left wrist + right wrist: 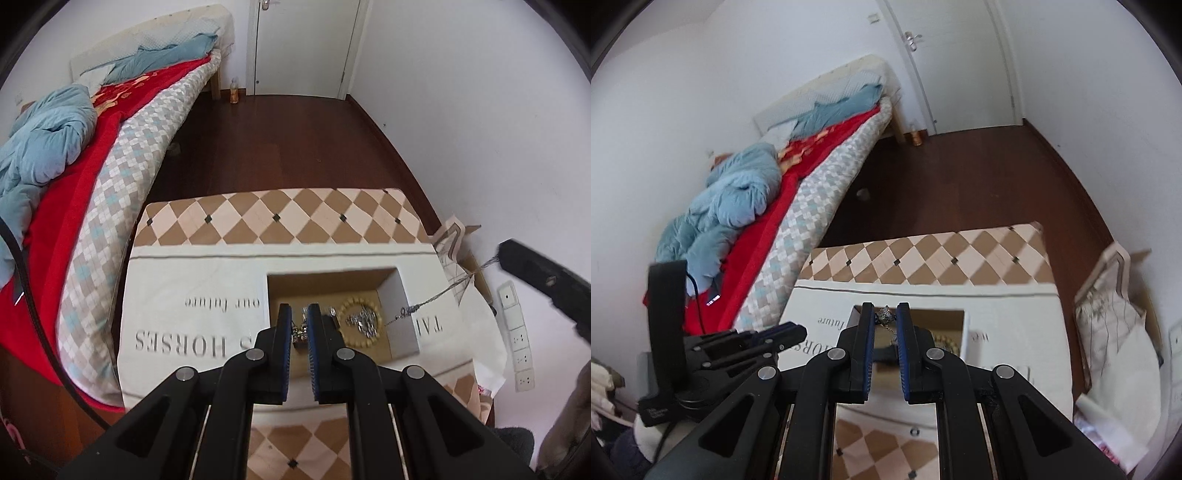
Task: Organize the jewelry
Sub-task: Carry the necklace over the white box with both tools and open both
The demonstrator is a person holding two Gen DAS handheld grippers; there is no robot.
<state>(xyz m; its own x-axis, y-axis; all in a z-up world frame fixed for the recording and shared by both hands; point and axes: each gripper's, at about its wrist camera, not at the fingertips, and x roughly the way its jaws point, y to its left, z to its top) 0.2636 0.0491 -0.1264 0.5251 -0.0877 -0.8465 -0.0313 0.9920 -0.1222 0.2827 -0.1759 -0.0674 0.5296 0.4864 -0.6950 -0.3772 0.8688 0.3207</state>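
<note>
An open box [400, 295] with a cardboard floor sits on the white printed cloth. Inside lie a beige bead bracelet [360, 321] and silver jewelry [364, 321]. My left gripper [299, 312] is shut on a silver trinket [300, 330] over the box's left part. My right gripper [885, 309] is shut on a silver chain [886, 317] above the box [966, 332]. In the left wrist view that chain [436, 297] stretches taut from the right gripper's finger [532, 269] down into the box.
The cloth [184, 295] covers a checkered table [280, 214]. A bed [92, 166] with red and blue bedding stands to the left. A bag [1115, 332] and a power strip [517, 332] lie to the right. Dark wooden floor and a door [303, 44] are beyond.
</note>
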